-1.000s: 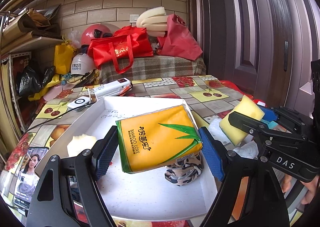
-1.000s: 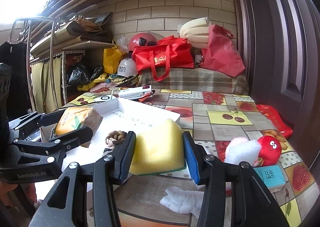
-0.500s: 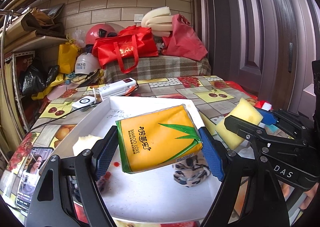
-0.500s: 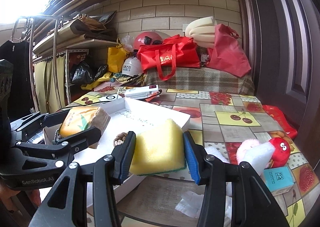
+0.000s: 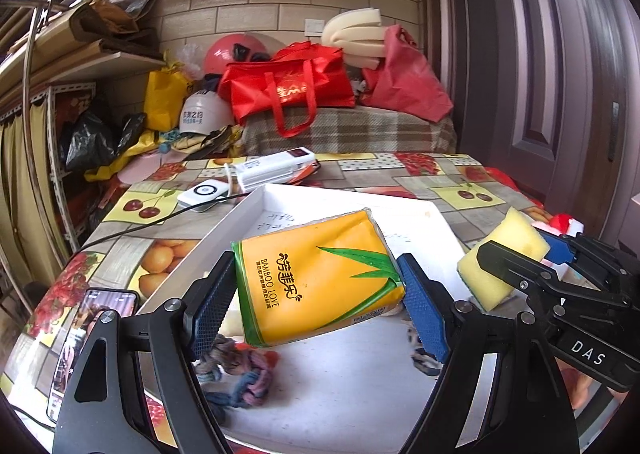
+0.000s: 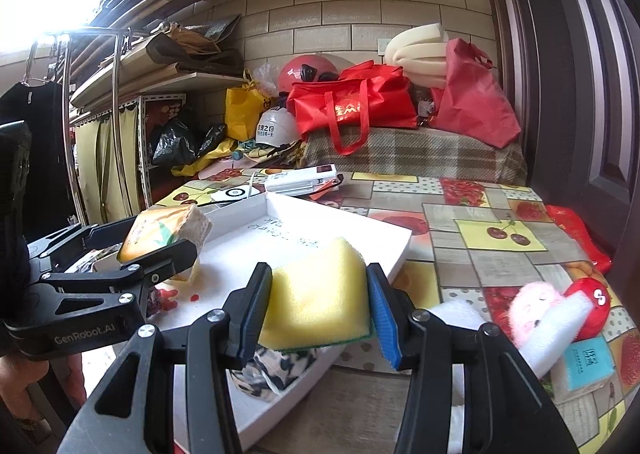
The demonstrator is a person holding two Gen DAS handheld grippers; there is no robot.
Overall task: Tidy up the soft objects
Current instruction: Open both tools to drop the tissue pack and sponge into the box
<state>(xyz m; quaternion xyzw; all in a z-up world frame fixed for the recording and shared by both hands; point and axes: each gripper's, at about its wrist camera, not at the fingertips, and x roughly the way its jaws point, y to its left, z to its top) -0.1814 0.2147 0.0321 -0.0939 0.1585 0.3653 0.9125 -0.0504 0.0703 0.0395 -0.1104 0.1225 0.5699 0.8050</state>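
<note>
My left gripper (image 5: 316, 302) is shut on an orange tissue pack (image 5: 316, 278) and holds it above the white tray (image 5: 360, 394). The pack also shows in the right wrist view (image 6: 168, 230). My right gripper (image 6: 316, 306) is shut on a yellow sponge (image 6: 320, 298), held over the tray's right rim (image 6: 396, 258). The sponge also shows in the left wrist view (image 5: 504, 254). In the tray lie a braided rope toy (image 5: 240, 374) and a patterned cloth (image 6: 276, 370).
A pink and red plush toy (image 6: 560, 306), a teal box (image 6: 588, 362) and a white cloth (image 6: 456, 314) lie on the table to the right. A phone (image 5: 88, 330) lies at the left. A remote (image 5: 276, 169) and a white device (image 5: 204, 193) lie behind the tray.
Both grippers moved back and up over the tray with their loads. The rope toy came into the left wrist view. The right gripper with the sponge shifted over the tray's rim.
</note>
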